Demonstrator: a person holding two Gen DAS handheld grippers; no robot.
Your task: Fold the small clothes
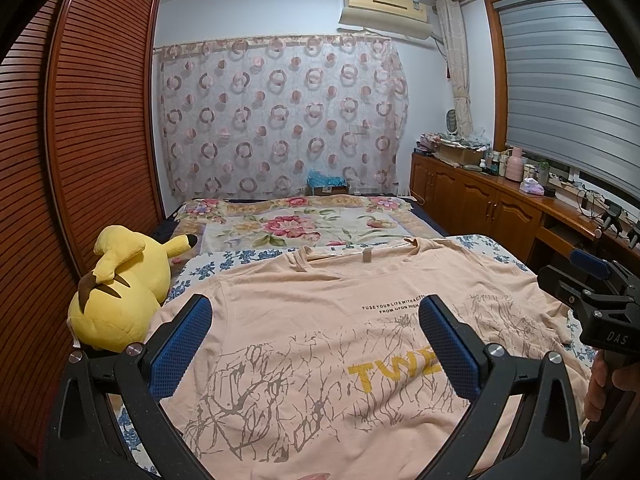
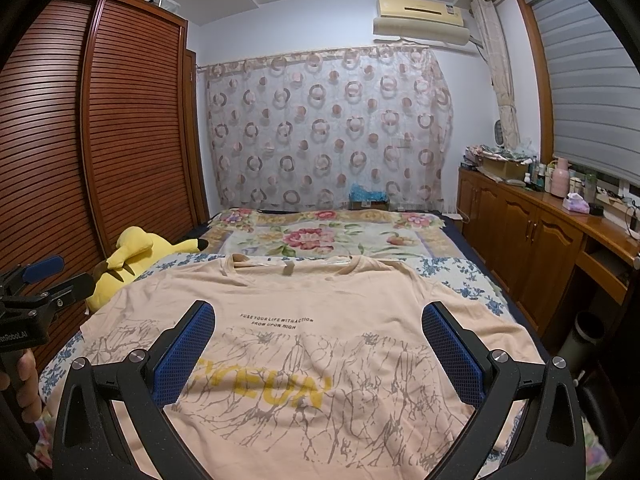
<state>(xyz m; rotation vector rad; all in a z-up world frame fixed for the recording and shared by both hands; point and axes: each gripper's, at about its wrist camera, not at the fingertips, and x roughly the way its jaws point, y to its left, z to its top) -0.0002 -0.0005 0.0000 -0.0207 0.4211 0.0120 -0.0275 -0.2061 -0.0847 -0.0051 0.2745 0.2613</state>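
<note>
A peach T-shirt (image 1: 312, 332) with grey branch print and yellow letters lies flat, front up, on the bed, collar at the far end; it also shows in the right wrist view (image 2: 320, 320). My left gripper (image 1: 316, 316) is open and empty, hovering above the shirt's lower left part. My right gripper (image 2: 318, 320) is open and empty above the shirt's lower middle. In the left wrist view the right gripper (image 1: 588, 296) shows at the right edge; in the right wrist view the left gripper (image 2: 40, 280) shows at the left edge.
A yellow plush toy (image 1: 120, 292) lies at the bed's left edge beside the shirt. A floral blanket (image 1: 296, 228) covers the far half of the bed. A slatted wardrobe (image 1: 80, 120) stands left; a wooden cabinet (image 2: 536, 236) with bottles runs along the right.
</note>
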